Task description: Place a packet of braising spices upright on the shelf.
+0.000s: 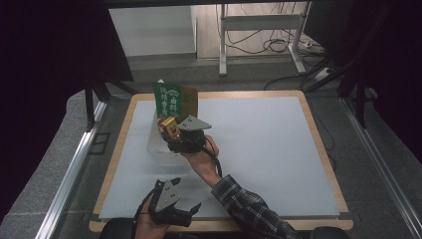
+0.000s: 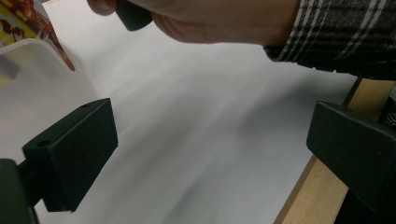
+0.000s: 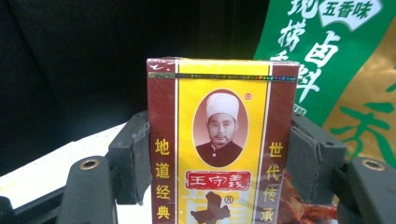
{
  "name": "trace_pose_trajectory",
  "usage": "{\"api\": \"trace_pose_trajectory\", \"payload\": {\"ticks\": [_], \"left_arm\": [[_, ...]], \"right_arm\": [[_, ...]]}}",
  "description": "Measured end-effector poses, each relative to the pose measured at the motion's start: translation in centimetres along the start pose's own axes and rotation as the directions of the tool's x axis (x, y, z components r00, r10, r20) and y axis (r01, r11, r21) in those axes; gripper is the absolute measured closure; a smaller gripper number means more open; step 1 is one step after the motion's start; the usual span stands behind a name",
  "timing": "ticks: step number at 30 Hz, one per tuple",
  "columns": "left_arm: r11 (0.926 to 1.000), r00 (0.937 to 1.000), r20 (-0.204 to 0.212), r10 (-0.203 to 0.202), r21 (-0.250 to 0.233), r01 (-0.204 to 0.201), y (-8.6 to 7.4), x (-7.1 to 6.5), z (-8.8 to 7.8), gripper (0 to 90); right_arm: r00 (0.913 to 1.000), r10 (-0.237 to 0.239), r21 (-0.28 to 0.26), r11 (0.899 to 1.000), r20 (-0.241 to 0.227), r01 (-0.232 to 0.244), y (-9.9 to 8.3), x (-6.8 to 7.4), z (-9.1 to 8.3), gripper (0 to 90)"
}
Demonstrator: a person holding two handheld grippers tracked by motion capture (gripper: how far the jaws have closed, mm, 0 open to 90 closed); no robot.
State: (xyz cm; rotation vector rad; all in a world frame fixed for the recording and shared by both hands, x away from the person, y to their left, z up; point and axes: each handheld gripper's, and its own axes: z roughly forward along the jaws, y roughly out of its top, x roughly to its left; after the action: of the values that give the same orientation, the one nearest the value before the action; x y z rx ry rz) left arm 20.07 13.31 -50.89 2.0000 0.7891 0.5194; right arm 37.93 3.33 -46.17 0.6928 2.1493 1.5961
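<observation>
My right gripper (image 1: 171,130) reaches forward over the clear plastic container (image 1: 158,144) at the table's far left, forearm in a plaid sleeve (image 1: 249,206) angled in from the bottom. Its jaws are clamped on the two sides of a small red-and-yellow box (image 3: 223,140), glossy, rectangular, upright, film-wrapped. A green-and-gold packet (image 1: 175,101) stands just behind it. My left gripper (image 1: 186,211) hovers low at the near edge of the grey mat (image 1: 268,149), jaws spread wide, holding nothing. Light wooden table rim (image 2: 317,191) beside it.
</observation>
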Motion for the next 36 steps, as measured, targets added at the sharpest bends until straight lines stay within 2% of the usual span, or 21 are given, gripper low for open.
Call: {"api": "trace_pose_trajectory", "payload": {"ticks": [14,19,28,36], "left_arm": [[1.0,1.0,0.004,0.002,0.006,-0.002,0.0,0.0,0.1,1.5],[1.0,1.0,0.004,0.004,0.008,-0.004,0.0,-0.1,0.1,1.5],[0.9999,1.0,0.006,0.006,0.01,-0.006,0.0,-0.1,0.2,1.5],[0.9999,0.9999,0.007,0.008,0.011,-0.008,0.0,-0.2,0.3,1.6]], "right_arm": [[0.9999,-0.008,0.016,1.0,-0.014,0.008,-1.7,0.2,0.2,31.9],[0.9994,-0.031,0.051,0.998,-0.015,0.031,-2.5,0.4,0.3,31.9],[0.9998,0.001,0.057,0.998,-0.022,0.0,-3.4,0.0,-0.2,32.1],[0.9997,-0.024,0.076,0.997,-0.004,0.024,-4.2,0.4,-0.1,32.4]]}}
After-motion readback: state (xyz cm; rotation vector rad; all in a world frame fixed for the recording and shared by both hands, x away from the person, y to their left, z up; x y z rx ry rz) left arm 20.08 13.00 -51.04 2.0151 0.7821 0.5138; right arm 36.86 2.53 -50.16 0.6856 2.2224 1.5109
